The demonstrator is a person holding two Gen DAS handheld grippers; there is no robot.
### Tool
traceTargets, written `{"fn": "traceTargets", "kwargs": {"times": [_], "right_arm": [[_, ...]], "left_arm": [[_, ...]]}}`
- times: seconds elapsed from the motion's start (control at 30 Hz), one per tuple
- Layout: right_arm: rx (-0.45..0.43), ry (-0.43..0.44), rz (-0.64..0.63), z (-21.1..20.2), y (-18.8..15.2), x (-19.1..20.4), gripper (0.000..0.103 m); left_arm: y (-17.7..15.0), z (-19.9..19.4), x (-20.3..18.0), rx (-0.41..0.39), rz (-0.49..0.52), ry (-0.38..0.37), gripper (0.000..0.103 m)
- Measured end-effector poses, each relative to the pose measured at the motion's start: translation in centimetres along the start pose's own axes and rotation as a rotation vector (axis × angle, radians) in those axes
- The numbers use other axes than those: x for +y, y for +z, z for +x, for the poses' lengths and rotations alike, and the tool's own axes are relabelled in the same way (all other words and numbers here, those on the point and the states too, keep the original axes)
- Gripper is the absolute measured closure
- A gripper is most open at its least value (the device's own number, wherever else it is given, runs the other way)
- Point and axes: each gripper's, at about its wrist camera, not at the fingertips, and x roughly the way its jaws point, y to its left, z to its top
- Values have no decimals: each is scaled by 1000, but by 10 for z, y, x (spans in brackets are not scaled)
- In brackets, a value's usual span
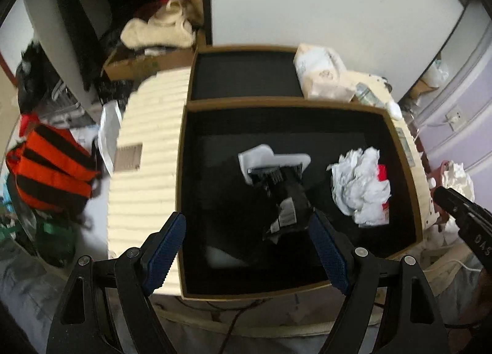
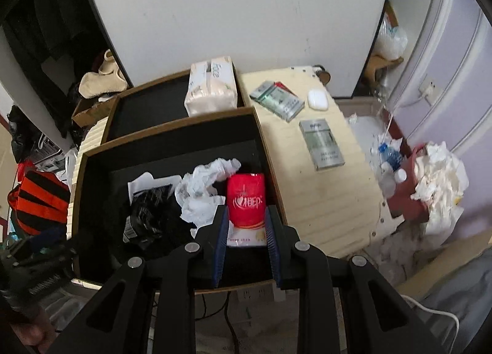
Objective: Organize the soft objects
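Right gripper clamps the red tissue pack over the near box, crumpled paper already inside, left gripper wide and empty, plenty left outside.

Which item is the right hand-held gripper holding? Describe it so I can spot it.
Find the near black box. At its right wall, the right hand-held gripper clamps a red tissue pack. It is the only red item there, beside crumpled white paper.
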Motion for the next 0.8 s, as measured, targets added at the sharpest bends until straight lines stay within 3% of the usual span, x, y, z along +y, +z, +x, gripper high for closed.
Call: {"fn": "traceTargets", "kwargs": {"times": [0.3, 0.6, 0.63, 0.7, 0.77, 0.8], "right_arm": [[65, 25, -73, 13, -2, 11, 82], [58, 1, -90, 11, -2, 14, 79], [61, 5, -81, 11, -2, 13, 77], [69, 34, -55, 12, -1, 11, 57], [67, 49, -40, 11, -1, 10, 43], [60, 48, -39, 10, -1, 10, 42]], "left_arm": [[-2, -4, -12, -35, 79, 46, 23], [3, -40, -12, -214, 121, 94, 23], [3, -45, -12, -238, 126, 92, 23], [4, -53, -12, -277, 138, 99, 23], [5, -57, -10, -298, 130, 95, 23], [6, -58, -8, -304, 116, 87, 23]]}}
